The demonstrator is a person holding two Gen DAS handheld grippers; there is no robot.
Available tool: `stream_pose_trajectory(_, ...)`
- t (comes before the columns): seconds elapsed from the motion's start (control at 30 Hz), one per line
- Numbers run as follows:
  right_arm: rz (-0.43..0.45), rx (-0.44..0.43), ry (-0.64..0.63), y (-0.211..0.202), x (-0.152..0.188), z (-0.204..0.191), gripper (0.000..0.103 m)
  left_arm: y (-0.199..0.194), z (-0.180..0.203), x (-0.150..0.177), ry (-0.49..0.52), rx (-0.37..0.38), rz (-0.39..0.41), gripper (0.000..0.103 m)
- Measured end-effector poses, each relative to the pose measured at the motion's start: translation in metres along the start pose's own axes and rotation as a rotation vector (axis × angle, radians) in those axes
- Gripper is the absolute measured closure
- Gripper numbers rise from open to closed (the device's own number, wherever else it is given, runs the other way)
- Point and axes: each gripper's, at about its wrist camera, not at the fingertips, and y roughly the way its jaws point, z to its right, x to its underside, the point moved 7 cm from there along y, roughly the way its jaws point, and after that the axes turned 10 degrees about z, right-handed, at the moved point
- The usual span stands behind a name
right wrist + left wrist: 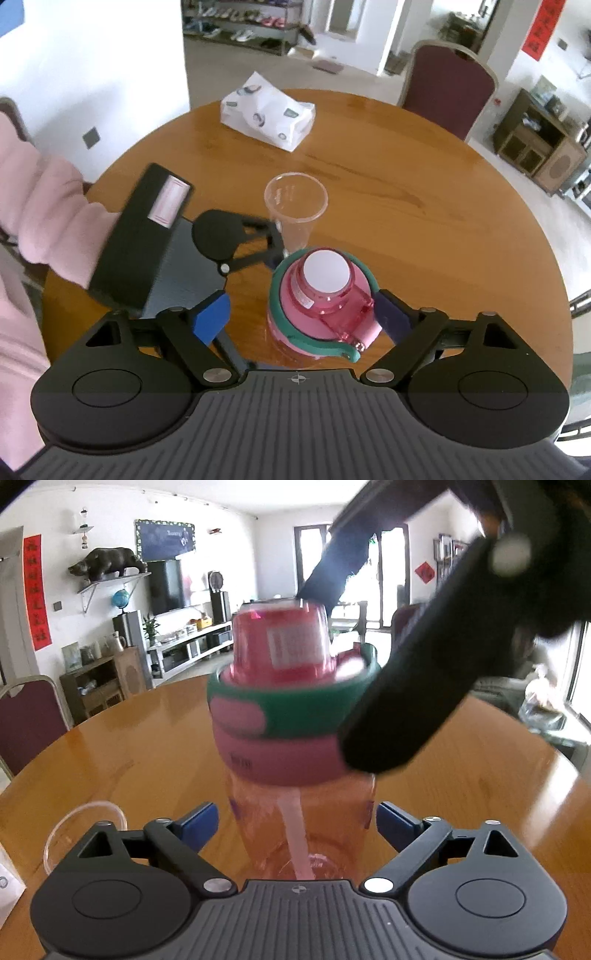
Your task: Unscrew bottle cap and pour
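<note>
A clear pink bottle [301,834] with a straw inside stands on the round wooden table [461,794]. Its pink cap with a green band [291,716] and red dome lid also shows from above in the right wrist view [321,299]. My left gripper [297,827] has its blue pads against both sides of the bottle's body. My right gripper [303,317] hangs over the cap, jaws wide; the right pad [388,317] touches the cap, the left pad [212,317] stands off. A clear empty plastic cup [295,210] stands just beyond the bottle.
A white tissue pack [267,110] lies at the table's far side. A maroon chair [448,88] stands behind the table. The person's pink sleeve [44,206] holds the left gripper at the table's left. The cup's rim [85,819] shows at lower left.
</note>
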Motion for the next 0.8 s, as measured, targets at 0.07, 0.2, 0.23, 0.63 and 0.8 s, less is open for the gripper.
stream_pose_trajectory(0.07,-0.002,0.006,0.013,-0.001,-0.001,0.002,0.016,0.003,-0.001,-0.001,-0.006,-0.001,0.0,0.03)
stream_pose_trajectory(0.2,-0.003,0.046,0.063,-0.005,-0.004,0.007,0.013,0.008,-0.005,-0.001,-0.017,-0.003,0.011,0.031)
stream_pose_trajectory(0.23,-0.004,0.059,0.086,-0.005,-0.005,0.008,0.011,0.01,-0.006,-0.001,-0.017,-0.003,0.012,0.031)
stream_pose_trajectory(0.63,-0.069,0.325,0.576,0.018,0.002,0.02,0.015,-0.001,-0.018,0.024,-0.01,0.005,0.013,0.032)
stream_pose_trajectory(0.8,-0.099,0.389,0.547,0.024,-0.001,0.013,0.026,-0.007,-0.011,0.029,-0.01,0.009,0.012,0.032)
